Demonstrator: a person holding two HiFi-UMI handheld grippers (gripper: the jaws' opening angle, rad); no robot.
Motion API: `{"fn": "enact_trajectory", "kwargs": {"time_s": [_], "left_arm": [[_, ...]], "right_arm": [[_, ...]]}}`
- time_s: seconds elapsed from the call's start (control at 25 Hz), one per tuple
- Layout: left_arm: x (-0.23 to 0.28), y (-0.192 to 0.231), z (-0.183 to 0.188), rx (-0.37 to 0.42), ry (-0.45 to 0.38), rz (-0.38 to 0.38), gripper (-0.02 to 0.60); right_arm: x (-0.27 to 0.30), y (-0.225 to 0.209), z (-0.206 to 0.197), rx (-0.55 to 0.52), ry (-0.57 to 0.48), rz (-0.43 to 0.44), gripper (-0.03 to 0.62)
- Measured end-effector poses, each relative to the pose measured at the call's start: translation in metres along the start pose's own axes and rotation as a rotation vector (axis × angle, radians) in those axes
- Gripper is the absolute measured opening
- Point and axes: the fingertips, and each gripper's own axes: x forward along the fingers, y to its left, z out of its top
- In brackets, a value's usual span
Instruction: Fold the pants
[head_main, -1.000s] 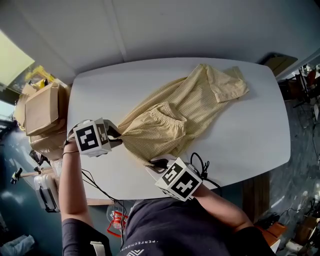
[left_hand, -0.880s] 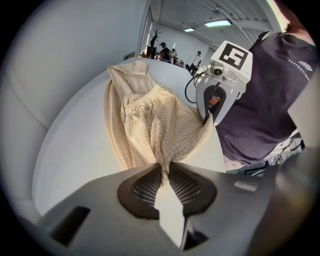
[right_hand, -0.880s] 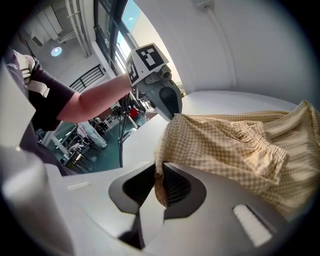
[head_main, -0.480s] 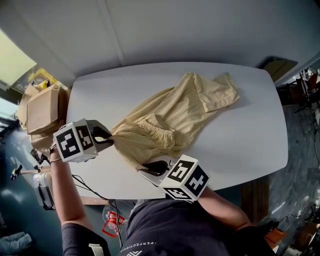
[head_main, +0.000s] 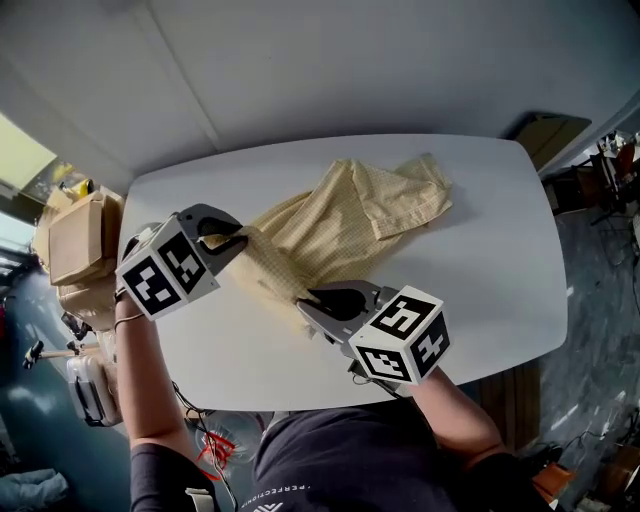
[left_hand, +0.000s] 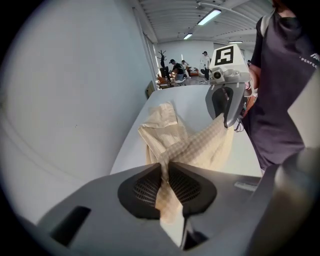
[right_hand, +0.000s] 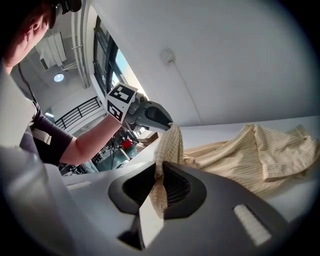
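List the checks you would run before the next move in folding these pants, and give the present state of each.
1. The left hand-held gripper is shut on the pants: ok, cloth is pinched between its jaws.
2. The right hand-held gripper is shut on the pants: ok, cloth is pinched there too.
3. The edge between the two grippers is stretched: ok, it runs fairly straight from one to the other.
4. The far end rests on the table: ok.
5. The far part lies flat: not ok, it is bunched and one flap is folded over.
6. Each grip holds both layers: cannot tell.
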Motion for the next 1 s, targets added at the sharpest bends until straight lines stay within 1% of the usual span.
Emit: {"fn": "enact_trajectory", "kwargs": {"time_s": [0.12,0.2,0.44,0.6,0.76,0.88,1.0], "left_arm": [[0.019,0.012,0.020,-0.001,0.007,0.033,0.048],[0.031,0.020,0.032,-0.002,0.006,0.056,0.048],[0.071,0.041,0.065,-0.014,-0.027,0.129,0.048],[0.101,0.046,0.080,-0.019,-0.032,0.115,0.048],[0.125,0.052,0.093,-0.047,-0.061,0.093,0.049],[0.143,0.057,0.100,-0.073,-0.080,0.091,0.051],[0.160,0.058,0.104,-0.082,-0.075,0.096,0.052]], "right_arm": [[-0.014,-0.032,0.003,0.003,-0.015,-0.047,0.043],[-0.022,-0.050,0.005,0.008,-0.016,-0.063,0.044],[-0.041,-0.099,0.007,0.059,-0.045,-0.124,0.045],[-0.051,-0.124,0.002,0.074,-0.045,-0.166,0.046],[-0.060,-0.147,-0.001,0.112,-0.054,-0.190,0.046],[-0.064,-0.166,-0.006,0.140,-0.052,-0.212,0.048],[-0.066,-0.182,-0.013,0.165,-0.047,-0.232,0.048]]}}
